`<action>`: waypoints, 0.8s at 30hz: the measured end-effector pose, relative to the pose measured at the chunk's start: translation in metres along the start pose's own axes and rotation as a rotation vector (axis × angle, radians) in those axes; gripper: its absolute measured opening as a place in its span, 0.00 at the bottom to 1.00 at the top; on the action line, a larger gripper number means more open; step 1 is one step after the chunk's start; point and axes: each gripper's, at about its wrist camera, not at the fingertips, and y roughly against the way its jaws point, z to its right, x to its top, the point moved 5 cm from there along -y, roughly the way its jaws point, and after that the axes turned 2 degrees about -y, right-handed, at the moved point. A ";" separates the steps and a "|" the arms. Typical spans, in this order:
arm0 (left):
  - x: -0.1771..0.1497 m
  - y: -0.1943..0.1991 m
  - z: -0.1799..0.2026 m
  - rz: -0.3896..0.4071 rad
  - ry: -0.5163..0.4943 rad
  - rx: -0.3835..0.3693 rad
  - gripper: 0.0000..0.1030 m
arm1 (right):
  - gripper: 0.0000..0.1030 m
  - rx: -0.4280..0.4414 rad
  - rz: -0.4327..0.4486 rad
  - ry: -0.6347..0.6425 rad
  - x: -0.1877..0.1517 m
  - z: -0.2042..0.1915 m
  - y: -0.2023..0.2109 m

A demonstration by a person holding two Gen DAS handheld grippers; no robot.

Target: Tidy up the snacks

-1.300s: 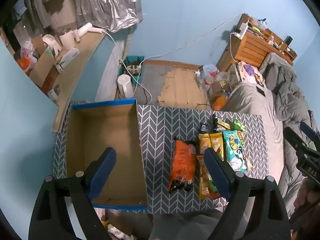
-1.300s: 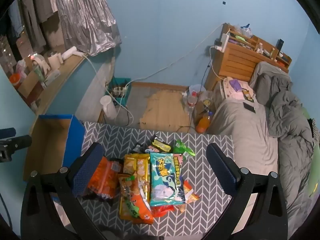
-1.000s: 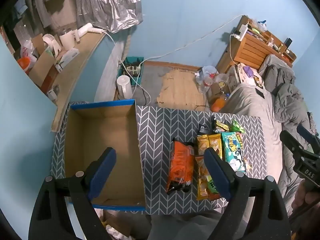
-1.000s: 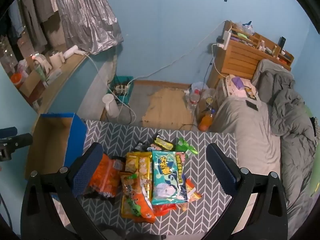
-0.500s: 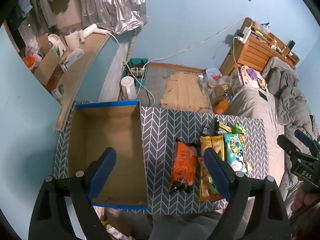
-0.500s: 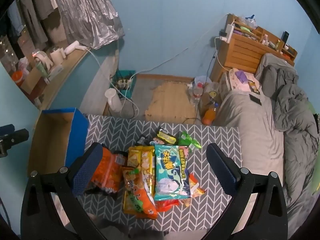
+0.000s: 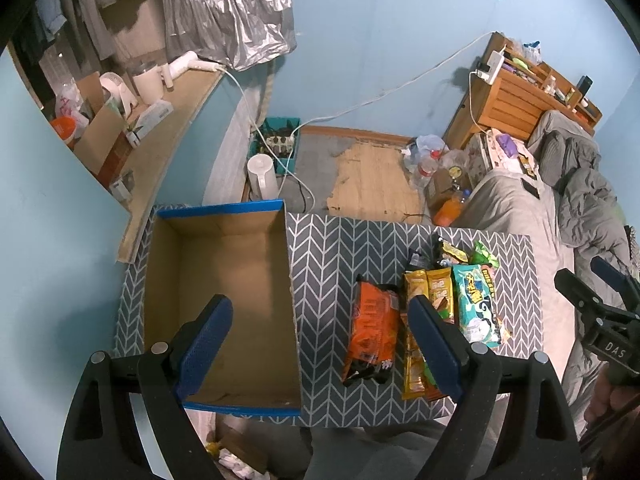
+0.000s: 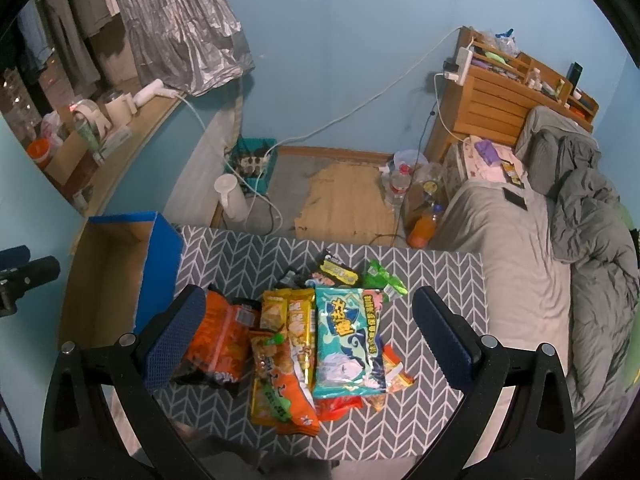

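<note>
An empty cardboard box (image 7: 224,280) with blue edges sits on the left of the chevron-patterned table (image 7: 324,256). A pile of snack packets lies to its right: an orange bag (image 7: 372,332), yellow packets (image 7: 430,292) and a teal bag (image 7: 478,304). My left gripper (image 7: 316,344) is open, high above the box's right wall. My right gripper (image 8: 308,336) is open, high above the pile; the teal bag (image 8: 348,340), orange bag (image 8: 220,344) and yellow packets (image 8: 288,316) lie between its fingers. The box (image 8: 112,272) is at its left.
A bed with grey bedding (image 8: 560,248) runs along the table's right side. Beyond the table's far edge are a white kettle (image 7: 262,176), bottles (image 8: 420,228) and a wooden shelf (image 8: 500,100). A cluttered wooden ledge (image 7: 132,120) is at far left.
Both grippers have shifted only slightly above the table; the scene drifts a little in each view. Both stay open and nothing on the table has moved.
</note>
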 end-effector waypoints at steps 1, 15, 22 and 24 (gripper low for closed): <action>0.000 0.000 0.000 -0.002 0.000 0.002 0.88 | 0.98 0.000 -0.002 0.001 0.001 0.000 0.000; -0.002 0.002 0.007 -0.007 -0.008 -0.004 0.88 | 0.98 0.000 0.001 -0.001 0.000 0.000 0.000; -0.005 0.002 0.010 -0.014 -0.012 -0.003 0.88 | 0.98 0.001 -0.003 -0.004 -0.001 -0.001 0.000; -0.005 0.002 0.010 -0.017 -0.011 -0.006 0.88 | 0.98 0.001 -0.004 -0.004 -0.003 -0.001 0.000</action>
